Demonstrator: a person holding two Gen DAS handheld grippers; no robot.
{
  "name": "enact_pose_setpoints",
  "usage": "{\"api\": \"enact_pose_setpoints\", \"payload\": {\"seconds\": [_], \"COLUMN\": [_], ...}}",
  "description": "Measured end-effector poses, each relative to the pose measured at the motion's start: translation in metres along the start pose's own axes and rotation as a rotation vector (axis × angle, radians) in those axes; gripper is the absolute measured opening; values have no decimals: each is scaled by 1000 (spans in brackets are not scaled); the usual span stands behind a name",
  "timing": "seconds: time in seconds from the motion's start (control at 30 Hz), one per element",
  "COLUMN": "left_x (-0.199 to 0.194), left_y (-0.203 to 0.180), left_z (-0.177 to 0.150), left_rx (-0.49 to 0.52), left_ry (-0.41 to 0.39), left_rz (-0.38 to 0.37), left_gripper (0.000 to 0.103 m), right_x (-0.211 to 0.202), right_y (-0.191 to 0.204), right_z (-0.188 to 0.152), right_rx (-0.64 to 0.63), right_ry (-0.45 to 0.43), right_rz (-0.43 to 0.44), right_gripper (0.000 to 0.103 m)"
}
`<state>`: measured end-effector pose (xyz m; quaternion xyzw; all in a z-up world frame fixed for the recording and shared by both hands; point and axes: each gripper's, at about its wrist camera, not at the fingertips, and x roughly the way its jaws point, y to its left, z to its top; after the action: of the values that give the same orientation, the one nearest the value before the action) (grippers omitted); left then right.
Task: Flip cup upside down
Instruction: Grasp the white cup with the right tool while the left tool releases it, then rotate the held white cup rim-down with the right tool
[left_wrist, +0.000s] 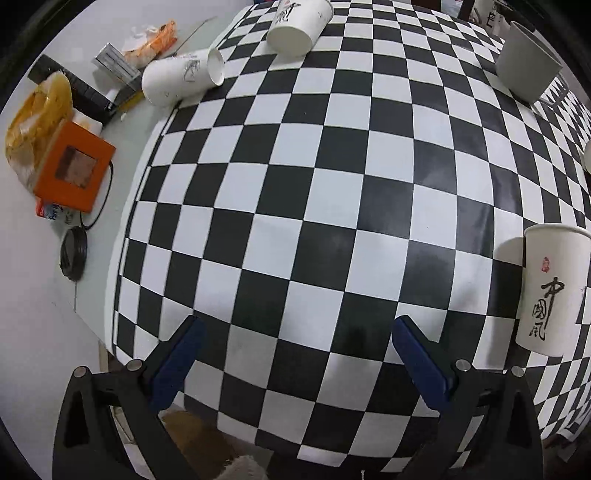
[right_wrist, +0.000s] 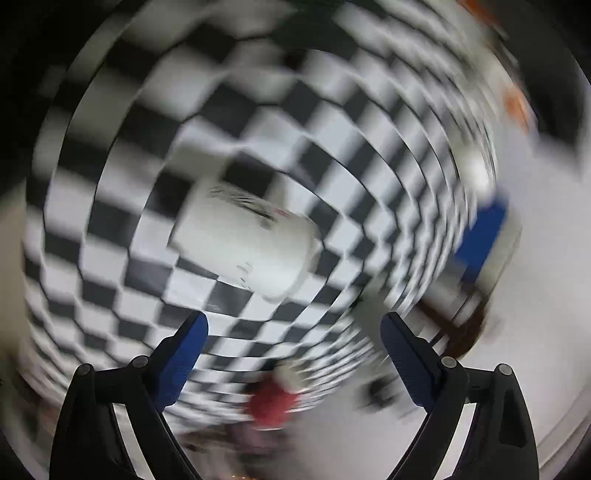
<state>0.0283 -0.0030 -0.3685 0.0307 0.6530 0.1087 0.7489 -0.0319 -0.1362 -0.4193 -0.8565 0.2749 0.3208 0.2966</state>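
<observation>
In the left wrist view a white paper cup with black calligraphy (left_wrist: 552, 291) stands on the checkered cloth (left_wrist: 295, 184) at the right edge, rim up. My left gripper (left_wrist: 295, 328) is open and empty over the cloth, left of that cup. Two more paper cups lie on their sides at the far side, one at the cloth's left edge (left_wrist: 181, 77), one further back (left_wrist: 297, 24). The right wrist view is heavily motion-blurred. A white paper cup (right_wrist: 245, 243) lies tilted on the cloth ahead of my open, empty right gripper (right_wrist: 293, 325).
A grey bowl (left_wrist: 528, 66) sits at the far right of the cloth. Left of the cloth on the white table are an orange box (left_wrist: 74, 171), a plastic bag (left_wrist: 37, 118), a black cable and packets. Blurred blue (right_wrist: 484, 236) and red (right_wrist: 271, 402) objects show in the right view.
</observation>
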Motion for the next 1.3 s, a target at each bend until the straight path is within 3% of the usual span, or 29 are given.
{"api": "enact_pose_setpoints", "payload": {"seconds": [0.1,0.23,0.37,0.57,0.77,0.87,1.13,1.3], "left_x": [3,6,9,12,7,2,-13,-18], "left_y": [0,5,10,15,23,25,19,11], "left_z": [2,5,7,6,12,16,27,30], "left_rx": [-5,-10,-23,-27,-24,-23,-13,13], "left_ry": [2,-1,2,19,2,-4,-22,-31], "left_rz": [-8,-7,-8,-10,4,8,-4,-8], "left_gripper": [103,103,103,103,103,103,103,103], "right_x": [8,20,27,28,22,23,52,96], "right_y": [24,36,51,46,19,-6,-68,-82], "right_z": [9,14,26,28,27,22,-20,-66], "right_rx": [-269,-491,-571,-555,-311,-126,470,898], "right_ry": [-25,-51,-55,-53,-26,-1,69,161], "right_rz": [-109,-191,-205,-183,-62,58,506,885], "right_gripper": [83,74,64,62,62,62,62,62]}}
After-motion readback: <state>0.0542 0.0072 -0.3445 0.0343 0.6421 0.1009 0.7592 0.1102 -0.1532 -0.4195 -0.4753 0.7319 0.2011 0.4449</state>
